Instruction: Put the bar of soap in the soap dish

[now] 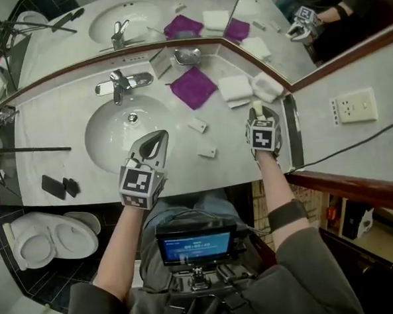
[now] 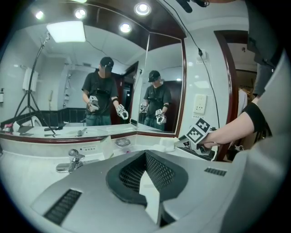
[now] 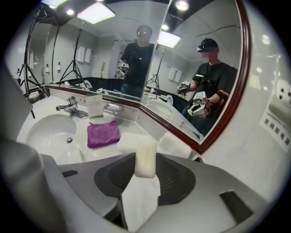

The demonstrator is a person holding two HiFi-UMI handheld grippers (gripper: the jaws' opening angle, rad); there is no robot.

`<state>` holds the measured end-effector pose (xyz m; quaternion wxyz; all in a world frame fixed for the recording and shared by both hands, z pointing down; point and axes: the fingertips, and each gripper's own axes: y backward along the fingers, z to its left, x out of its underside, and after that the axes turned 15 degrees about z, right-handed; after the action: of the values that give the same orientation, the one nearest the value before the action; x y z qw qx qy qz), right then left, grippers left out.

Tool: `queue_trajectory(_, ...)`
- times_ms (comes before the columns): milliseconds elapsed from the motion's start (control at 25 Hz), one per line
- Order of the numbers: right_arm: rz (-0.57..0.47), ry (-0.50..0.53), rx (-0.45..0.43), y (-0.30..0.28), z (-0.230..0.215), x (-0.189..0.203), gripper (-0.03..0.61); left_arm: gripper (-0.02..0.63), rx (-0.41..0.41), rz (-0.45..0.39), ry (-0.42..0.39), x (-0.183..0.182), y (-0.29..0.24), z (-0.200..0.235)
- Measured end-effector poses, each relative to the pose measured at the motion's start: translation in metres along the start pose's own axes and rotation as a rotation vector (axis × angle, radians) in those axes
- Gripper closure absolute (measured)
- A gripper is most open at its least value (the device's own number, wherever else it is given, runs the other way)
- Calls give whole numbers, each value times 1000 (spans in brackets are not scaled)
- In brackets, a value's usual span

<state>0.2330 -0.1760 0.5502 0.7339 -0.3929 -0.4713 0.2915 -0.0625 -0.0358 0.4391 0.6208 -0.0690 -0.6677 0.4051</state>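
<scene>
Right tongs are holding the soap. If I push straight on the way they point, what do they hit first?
Most likely the white folded towel lying just beyond the bar of soap. Depth is unclear in this view, so take that as probable only.

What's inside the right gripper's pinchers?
A pale bar of soap stands upright, pinched between the pads of the right gripper. Its front and top show. Its two sides are covered where the pads press on them.
</scene>
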Motion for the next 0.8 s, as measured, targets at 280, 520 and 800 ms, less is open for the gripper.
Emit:
queue_trajectory(280, -169, 269, -24, 21, 8, -114, 420, 614, -62, -33, 51, -10, -8, 3)
queue_trajectory(520, -268, 528, -39, 17, 40, -185, 420, 614, -106, -20, 89, -9, -20, 3)
queue_trajectory(800, -329, 896, -54, -25, 104, -235, 420, 614, -179, -18, 156, -5, -44, 8)
